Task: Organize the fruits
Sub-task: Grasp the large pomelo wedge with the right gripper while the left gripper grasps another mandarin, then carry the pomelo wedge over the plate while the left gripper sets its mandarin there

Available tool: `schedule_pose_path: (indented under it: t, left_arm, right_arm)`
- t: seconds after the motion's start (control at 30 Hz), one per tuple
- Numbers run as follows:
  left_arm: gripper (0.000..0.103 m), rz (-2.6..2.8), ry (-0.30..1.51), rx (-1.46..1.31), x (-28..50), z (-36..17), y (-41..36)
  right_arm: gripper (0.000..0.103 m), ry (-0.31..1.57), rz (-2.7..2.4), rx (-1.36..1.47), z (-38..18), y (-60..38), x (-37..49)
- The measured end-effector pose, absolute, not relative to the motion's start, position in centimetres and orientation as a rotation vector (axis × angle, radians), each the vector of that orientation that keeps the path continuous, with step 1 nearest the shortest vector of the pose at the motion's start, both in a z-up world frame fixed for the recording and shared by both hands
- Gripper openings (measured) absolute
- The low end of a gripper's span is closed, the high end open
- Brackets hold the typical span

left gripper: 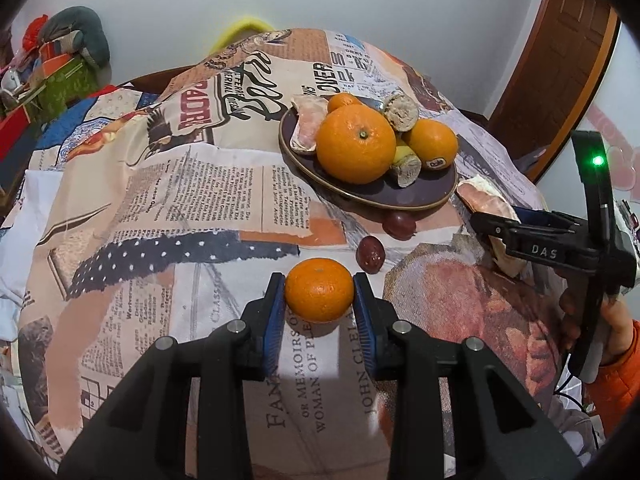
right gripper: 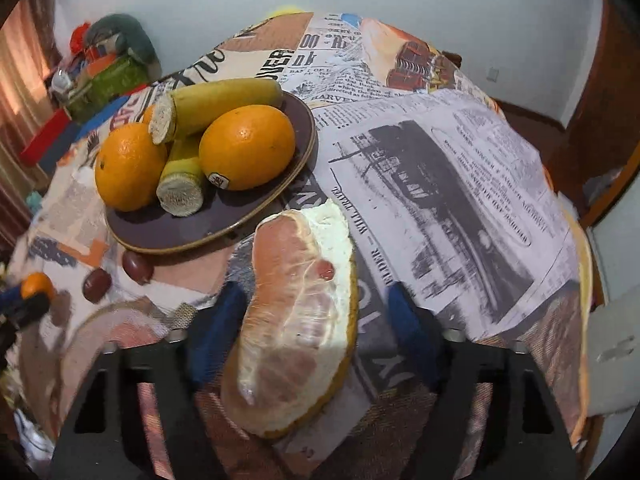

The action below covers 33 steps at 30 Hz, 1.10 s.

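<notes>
My left gripper [left gripper: 319, 294] is shut on a small mandarin [left gripper: 319, 290], low over the printed tablecloth. A dark plate [left gripper: 416, 196] beyond it holds oranges [left gripper: 356, 143], cut banana pieces [left gripper: 406, 166] and a pomelo wedge [left gripper: 306, 124]. Two dark red jujubes [left gripper: 371, 255] lie between the plate and the mandarin. My right gripper [right gripper: 316, 320] is open around a second pomelo wedge [right gripper: 296, 328] that lies on the cloth; its blue pads [right gripper: 408, 320] stand apart from the wedge. The plate [right gripper: 256, 208] sits to its upper left.
The table is draped with a newspaper-print cloth [left gripper: 180, 208]. A pile of coloured boxes and cloth [left gripper: 60, 68] stands at the far left. A wooden door frame [left gripper: 560, 80] is at the right. The person's hand in an orange sleeve [left gripper: 616, 344] holds the right gripper.
</notes>
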<state>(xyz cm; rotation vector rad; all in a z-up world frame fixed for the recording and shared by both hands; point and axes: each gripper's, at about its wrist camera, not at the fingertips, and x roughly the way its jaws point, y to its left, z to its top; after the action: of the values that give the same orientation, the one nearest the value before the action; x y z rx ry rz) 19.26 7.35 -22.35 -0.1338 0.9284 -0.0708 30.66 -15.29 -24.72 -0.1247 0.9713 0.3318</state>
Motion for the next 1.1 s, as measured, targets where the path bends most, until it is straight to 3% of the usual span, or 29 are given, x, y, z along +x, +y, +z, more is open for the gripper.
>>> schedule_pose_path:
  t: [0.03,0.53,1.1]
  left_arm:
    - [0.033,-0.071,0.925,-0.134,19.2,-22.3,7.3]
    - [0.033,-0.076,0.836,-0.094,20.2,-18.4,6.4]
    - [0.033,-0.102,0.768,-0.042,26.5,-15.8,5.0]
  right_arm:
    - [0.050,0.969,0.358,-0.119,-24.6,-15.4,30.5]
    - [0.048,0.873,0.425,-0.107,-21.3,-16.6,28.2]
    - [0.048,0.736,0.500,-0.069,-16.8,-14.5,30.9]
